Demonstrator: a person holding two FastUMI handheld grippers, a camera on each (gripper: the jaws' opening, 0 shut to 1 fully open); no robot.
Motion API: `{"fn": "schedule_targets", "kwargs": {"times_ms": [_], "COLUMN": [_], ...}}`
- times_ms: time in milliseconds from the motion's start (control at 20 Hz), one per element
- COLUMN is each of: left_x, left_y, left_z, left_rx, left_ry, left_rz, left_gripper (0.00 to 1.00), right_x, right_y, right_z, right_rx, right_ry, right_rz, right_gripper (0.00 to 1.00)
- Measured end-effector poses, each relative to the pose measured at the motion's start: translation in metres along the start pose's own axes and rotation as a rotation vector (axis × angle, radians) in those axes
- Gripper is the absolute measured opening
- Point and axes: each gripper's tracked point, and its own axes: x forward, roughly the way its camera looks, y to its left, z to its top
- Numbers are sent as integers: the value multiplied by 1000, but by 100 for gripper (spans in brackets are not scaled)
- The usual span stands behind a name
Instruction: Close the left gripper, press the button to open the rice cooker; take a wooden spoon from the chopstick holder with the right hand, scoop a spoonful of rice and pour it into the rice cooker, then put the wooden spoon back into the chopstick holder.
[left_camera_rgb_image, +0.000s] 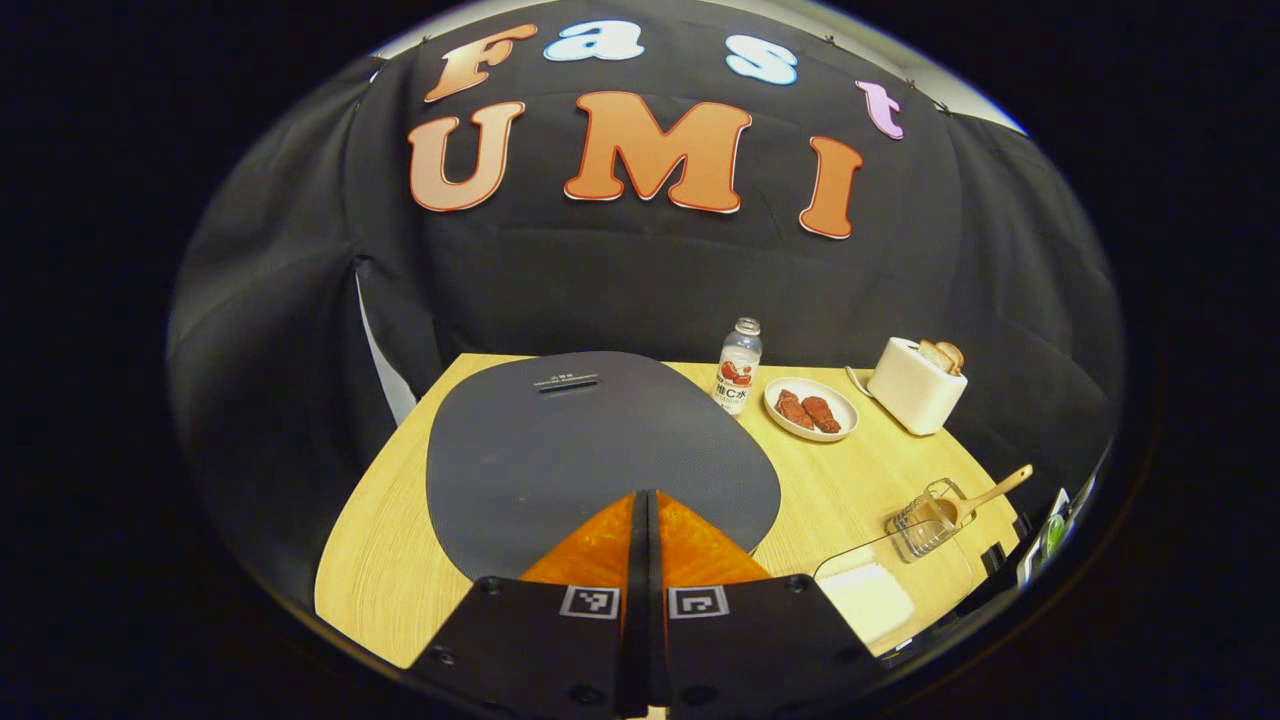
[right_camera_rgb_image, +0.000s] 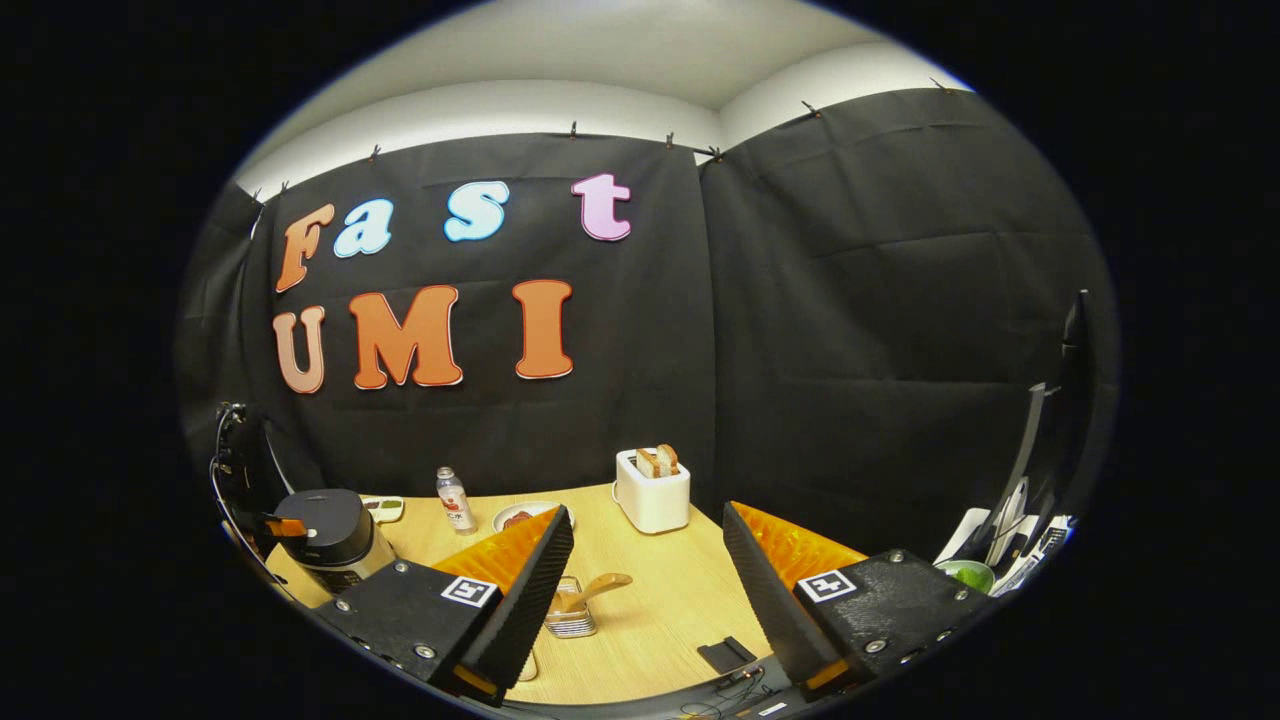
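- We see our right gripper (right_camera_rgb_image: 648, 560) with fingers spread wide above the table (right_camera_rgb_image: 660, 600).
- Between them, the wooden spoon (right_camera_rgb_image: 590, 590) leans in the chopstick holder (right_camera_rgb_image: 570, 615).
- The rice cooker (right_camera_rgb_image: 325, 535) stands far left, lid down, the left gripper (right_camera_rgb_image: 280, 526) at it.
- A toaster (right_camera_rgb_image: 652, 490) stands behind.

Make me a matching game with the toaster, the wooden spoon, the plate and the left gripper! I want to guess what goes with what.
Things:
1. toaster
2. wooden spoon
3. plate
4. left gripper

States:
A. holds two reddish-brown pieces of food
B. fingers closed together above the rice cooker lid
C. has bread slices poking out of the top
D. stands in the wire chopstick holder

Pairs: 1-C, 2-D, 3-A, 4-B
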Motion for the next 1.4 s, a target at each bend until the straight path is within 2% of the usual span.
{"fn": "schedule_targets", "kwargs": {"times_ms": [150, 250, 300, 400, 500, 600, 700, 750, 850, 950, 1000, 1050, 1150, 1200, 1300, 1350, 1400], "left_x": [1, 3, 1, 2, 2, -1, -3, -3, -12, -29, -40, -56, -81, -97, -123, -135, -145], "left_y": [2, -1, -1, 2, 2, 0, 0, -1, -4, 3, 9, 19, 32, 35, 41, 48, 54], "left_z": [-7, -9, -14, -16, -14, -5, -3, -4, 6, 39, 63, 88, 127, 138, 154, 158, 159], "left_rx": [24, 73, 91, 137, 204, 284, 411, 419, 312, 171, 135, 118, 86, 60, 15, 2, -7], "left_ry": [3, 4, 47, 26, -26, -104, -126, -121, -125, -176, -214, -262, -331, -350, -383, -397, -404], "left_rz": [13, 20, 32, 51, 77, 104, 117, 109, 83, 69, 78, 103, 121, 122, 124, 129, 135], "left_gripper": [4, 5, 5, 5, 3, 5, 5, 5, 4, 7, 7, 2, 4, 1, 4, 4, 4], "right_x": [-2, 0, -1, -2, -2, -2, -1, -1, 1, 4, 7, 9, 19, 23, 33, 38, 44], "right_y": [-5, -5, -4, -1, 2, 4, 0, -2, 0, 4, 5, 7, 9, 11, 19, 23, 26], "right_z": [-4, -6, -7, -8, -10, -10, -8, -7, -8, -12, -14, -17, -17, -21, -34, -41, -48], "right_rx": [5, 18, 28, 46, 54, 46, 27, 24, 40, 62, 70, 76, 75, 74, 85, 96, 102], "right_ry": [8, 12, 15, 18, 20, 22, 14, 10, 8, 9, 9, 7, -23, -29, -9, 3, 11], "right_rz": [-11, -15, -10, -3, 4, 9, 1, -5, -2, 7, 11, 14, 14, 19, 37, 49, 58], "right_gripper": [94, 94, 94, 94, 94, 94, 94, 94, 94, 94, 94, 94, 94, 93, 94, 99, 94]}}
